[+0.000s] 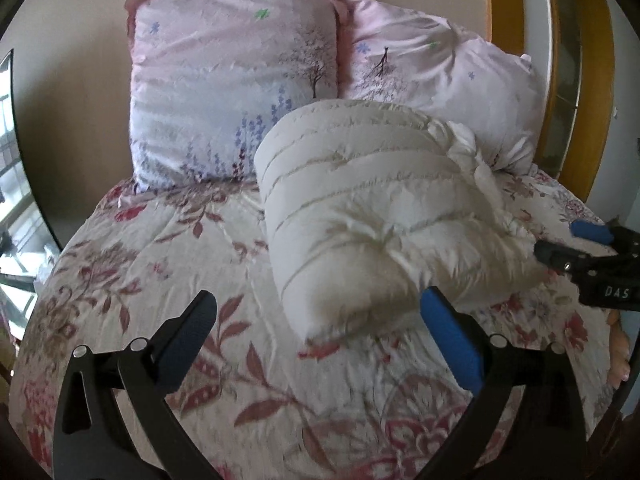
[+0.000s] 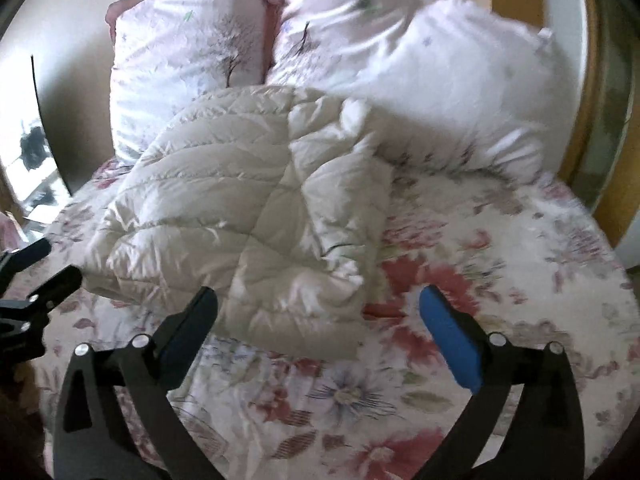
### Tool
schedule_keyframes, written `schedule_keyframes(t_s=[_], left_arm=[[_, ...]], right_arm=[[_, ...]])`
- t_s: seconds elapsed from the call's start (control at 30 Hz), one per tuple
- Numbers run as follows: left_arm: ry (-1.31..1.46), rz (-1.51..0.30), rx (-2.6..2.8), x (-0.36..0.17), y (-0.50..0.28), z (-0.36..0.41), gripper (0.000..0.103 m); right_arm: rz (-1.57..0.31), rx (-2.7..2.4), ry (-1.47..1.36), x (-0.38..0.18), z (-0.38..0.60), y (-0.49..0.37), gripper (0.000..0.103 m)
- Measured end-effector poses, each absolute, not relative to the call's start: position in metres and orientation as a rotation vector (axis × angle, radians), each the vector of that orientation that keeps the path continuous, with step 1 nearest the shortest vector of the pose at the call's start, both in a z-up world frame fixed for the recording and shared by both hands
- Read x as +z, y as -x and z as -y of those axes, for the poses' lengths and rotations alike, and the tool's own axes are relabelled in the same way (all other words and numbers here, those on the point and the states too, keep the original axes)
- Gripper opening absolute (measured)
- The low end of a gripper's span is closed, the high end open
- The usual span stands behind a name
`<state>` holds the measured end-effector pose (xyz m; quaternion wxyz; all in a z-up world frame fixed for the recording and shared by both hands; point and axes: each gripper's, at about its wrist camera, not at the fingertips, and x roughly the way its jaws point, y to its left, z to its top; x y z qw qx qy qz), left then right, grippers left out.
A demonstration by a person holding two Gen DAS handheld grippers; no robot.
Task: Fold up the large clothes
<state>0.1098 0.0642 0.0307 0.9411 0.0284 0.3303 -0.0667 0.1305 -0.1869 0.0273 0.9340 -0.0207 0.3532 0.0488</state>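
A cream quilted puffer jacket [image 1: 380, 216] lies folded into a thick bundle on the floral bedspread [image 1: 160, 280], in front of the pillows. It also shows in the right wrist view [image 2: 248, 208]. My left gripper [image 1: 320, 308] is open and empty, hovering just short of the bundle's near end. My right gripper [image 2: 320, 304] is open and empty above the bundle's near right corner. The right gripper also shows at the right edge of the left wrist view [image 1: 576, 244], by the jacket's right side. The left gripper shows at the left edge of the right wrist view [image 2: 44, 264].
Two pink printed pillows [image 1: 236, 84] [image 1: 436, 68] lean against the beige wall at the head of the bed. A wooden frame [image 1: 580, 92] stands at the right. A window [image 1: 16, 184] is at the left. The bedspread [image 2: 500, 280] lies bare to the jacket's right.
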Motion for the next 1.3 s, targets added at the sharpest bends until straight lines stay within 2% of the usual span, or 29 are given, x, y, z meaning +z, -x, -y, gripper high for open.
schedule_keyframes(t_s=[0.1, 0.27, 0.83, 1.3], left_arm=[[-0.054, -0.697, -0.116, 0.025, -0.105, -0.064, 0.102], [-0.039, -0.728, -0.109, 0.015, -0.098, -0.062, 0.102], [-0.026, -0.834, -0.097, -0.019, -0.097, -0.058, 0.102], [-0.006, -0.878, -0.096, -0.026, -0.103, -0.061, 0.102]], right_arm=[[-0.693, 0.086, 0.039, 0.026, 0.192, -0.123, 0.101], [-0.766, 0.141, -0.038, 0.013, 0.198, -0.120, 0.101], [-0.867, 0.149, 0.017, -0.033, 0.178, -0.106, 0.101], [-0.888, 0.145, 0.023, -0.044, 0.181, -0.112, 0.101]])
